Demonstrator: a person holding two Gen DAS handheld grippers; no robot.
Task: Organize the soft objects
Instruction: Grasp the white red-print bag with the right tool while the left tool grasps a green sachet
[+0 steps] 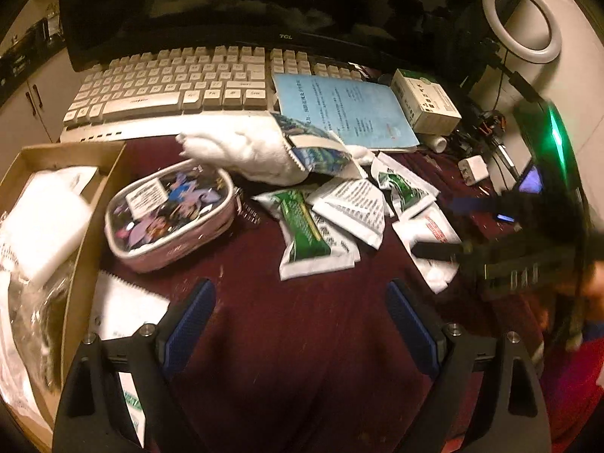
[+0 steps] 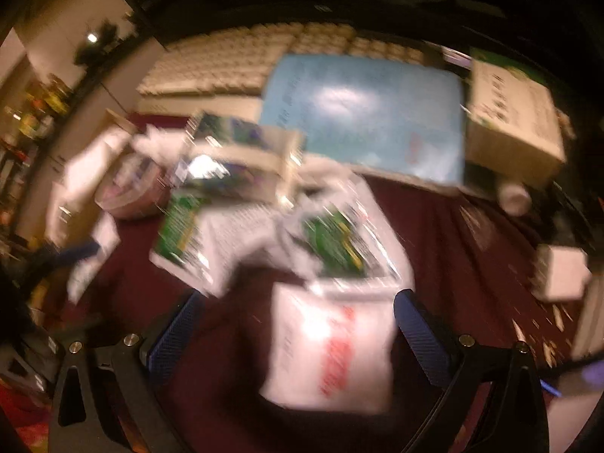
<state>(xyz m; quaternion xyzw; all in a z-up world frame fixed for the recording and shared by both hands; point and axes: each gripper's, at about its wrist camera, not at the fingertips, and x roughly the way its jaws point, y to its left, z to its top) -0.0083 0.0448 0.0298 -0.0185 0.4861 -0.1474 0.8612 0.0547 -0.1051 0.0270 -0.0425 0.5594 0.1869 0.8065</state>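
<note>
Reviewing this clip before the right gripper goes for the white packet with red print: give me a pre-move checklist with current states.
1. Right gripper open: ok, fingers spread wide.
2. White packet with red print between its fingers: ok, and lying on the maroon cloth.
3. Packet free of neighbours: not ok, its far edge meets the green-printed packet.
4. Right wrist view sharp: not ok, motion blur.
5. Left gripper out of the way: ok, open, nothing between its fingers.
6. Cardboard box has room: cannot tell.
</note>
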